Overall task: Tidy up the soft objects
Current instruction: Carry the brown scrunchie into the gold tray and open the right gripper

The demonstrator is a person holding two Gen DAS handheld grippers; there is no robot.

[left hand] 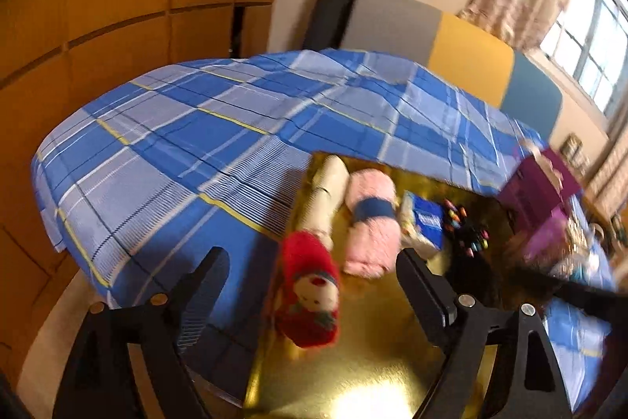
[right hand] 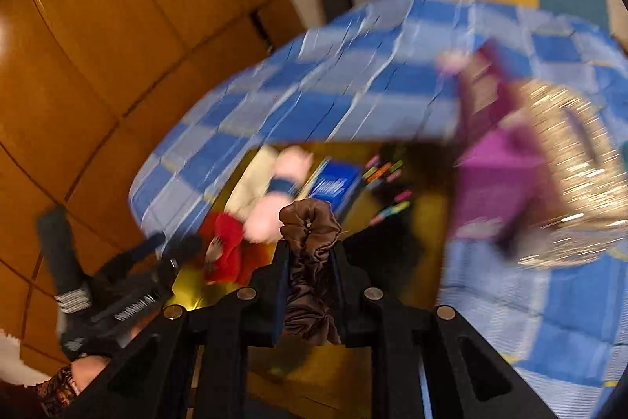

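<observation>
From the left wrist, the left gripper (left hand: 312, 269) hangs with its jaws spread wide over a shiny gold tray (left hand: 353, 360) that lies on a blue plaid bedsheet (left hand: 188, 144). Between the fingers but touching neither lies a fuzzy red roll (left hand: 310, 297) bearing a white snowman face. Just beyond it lie a cream roll (left hand: 327, 191) and, to its right, a fluffy pink roll (left hand: 371, 222) banded in dark blue. Further right sit a blue-and-white packet (left hand: 426, 222), then a dark heap with small coloured pieces (left hand: 469, 226), and a purple box (left hand: 537, 191) at the far right.

From the right wrist, much blurred, the right gripper (right hand: 310, 242) has its jaws drawn narrow, pinching a brown satin scrunchie (right hand: 310, 226), glossy and gathered in folds, its loop rising past the fingertips and its bulk hanging between the fingers. It is held above the near part of the gold tray. The left gripper shows at the lower left, near the red roll.
</observation>
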